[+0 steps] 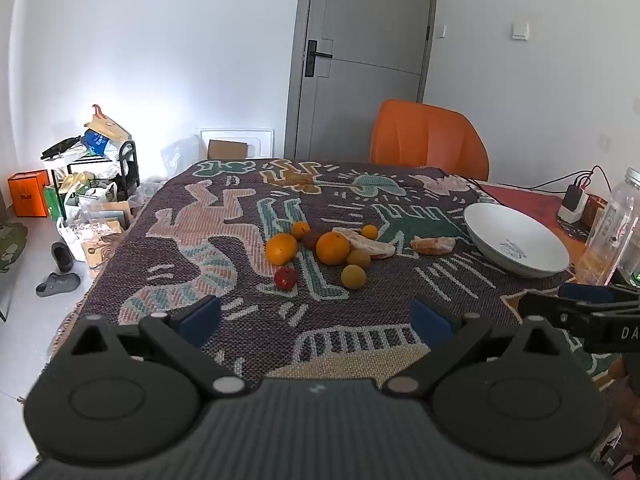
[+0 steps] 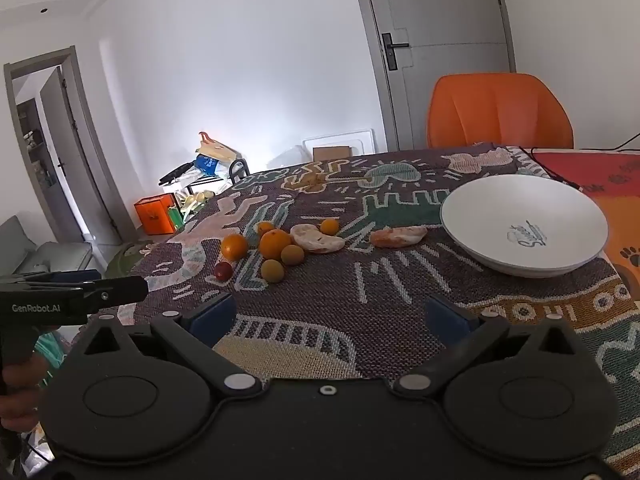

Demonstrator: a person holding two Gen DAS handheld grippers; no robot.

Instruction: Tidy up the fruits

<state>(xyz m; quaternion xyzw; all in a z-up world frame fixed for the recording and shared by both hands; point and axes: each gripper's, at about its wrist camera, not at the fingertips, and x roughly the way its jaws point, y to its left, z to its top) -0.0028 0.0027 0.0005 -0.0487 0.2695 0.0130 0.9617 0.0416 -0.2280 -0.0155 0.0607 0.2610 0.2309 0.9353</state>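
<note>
A cluster of fruit lies mid-table on the patterned cloth point(image 1: 224, 240): two oranges point(image 1: 332, 247) point(image 2: 274, 243), several small yellow-orange fruits point(image 1: 353, 276) point(image 2: 272, 270), a small red fruit point(image 1: 285, 278) point(image 2: 223, 271), and two peeled pale fruit pieces point(image 1: 433, 245) point(image 2: 398, 236). A white bowl point(image 1: 516, 256) point(image 2: 480, 208) stands to the right, empty. My left gripper point(image 1: 316, 318) is open and empty, near the table's front, short of the fruit. My right gripper point(image 2: 330, 318) is open and empty, also short of the fruit.
An orange chair point(image 1: 428, 138) point(image 2: 498, 110) stands behind the table. A clear bottle point(image 1: 610, 228) and a charger with cables point(image 1: 574, 200) sit at the far right. Clutter, bags and slippers point(image 1: 58, 282) lie on the floor at left. A grey door point(image 1: 364, 56) is behind.
</note>
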